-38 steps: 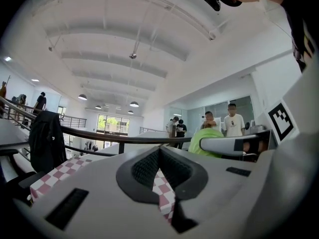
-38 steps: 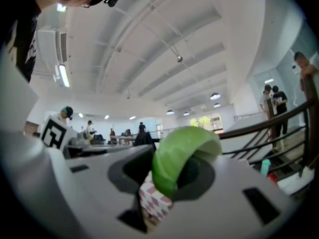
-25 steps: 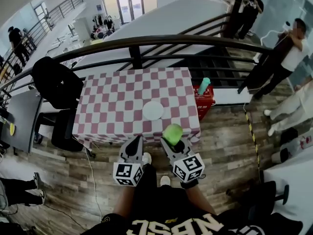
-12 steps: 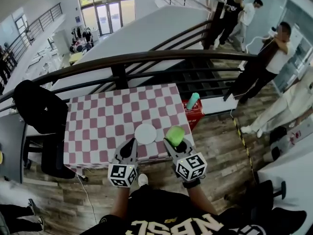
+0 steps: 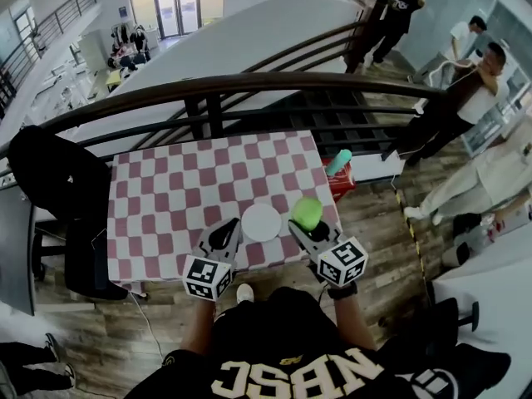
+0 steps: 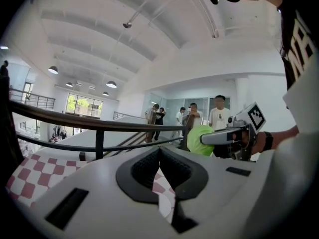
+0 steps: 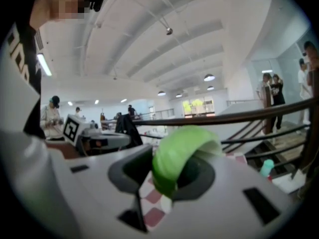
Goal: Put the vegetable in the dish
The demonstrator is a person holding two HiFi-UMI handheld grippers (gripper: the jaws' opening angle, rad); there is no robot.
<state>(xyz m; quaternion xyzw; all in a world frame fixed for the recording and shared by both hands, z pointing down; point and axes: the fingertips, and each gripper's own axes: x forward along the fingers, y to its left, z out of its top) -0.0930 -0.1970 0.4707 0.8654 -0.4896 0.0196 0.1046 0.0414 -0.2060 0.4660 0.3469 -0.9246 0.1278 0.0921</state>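
Note:
A light green vegetable (image 5: 307, 213) sits between the jaws of my right gripper (image 5: 308, 223), which is shut on it above the table's near right edge. In the right gripper view the green vegetable (image 7: 178, 156) fills the space between the jaws. The white round dish (image 5: 262, 222) lies on the pink-and-white checked table (image 5: 183, 189), just left of the vegetable. My left gripper (image 5: 224, 237) is shut with nothing in it, at the dish's near left. In the left gripper view its jaws (image 6: 159, 171) meet, and the held vegetable (image 6: 200, 139) shows to the right.
A dark curved railing (image 5: 249, 86) runs behind the table. A black chair (image 5: 50, 181) stands at the table's left. A red crate (image 5: 342, 181) with a teal bottle (image 5: 338, 162) sits at the table's right. Several people stand at the upper right.
Both grippers have moved forward over the table's near edge. The vegetable now hangs close to the dish's right side, and the left gripper sits beside the dish's near left.

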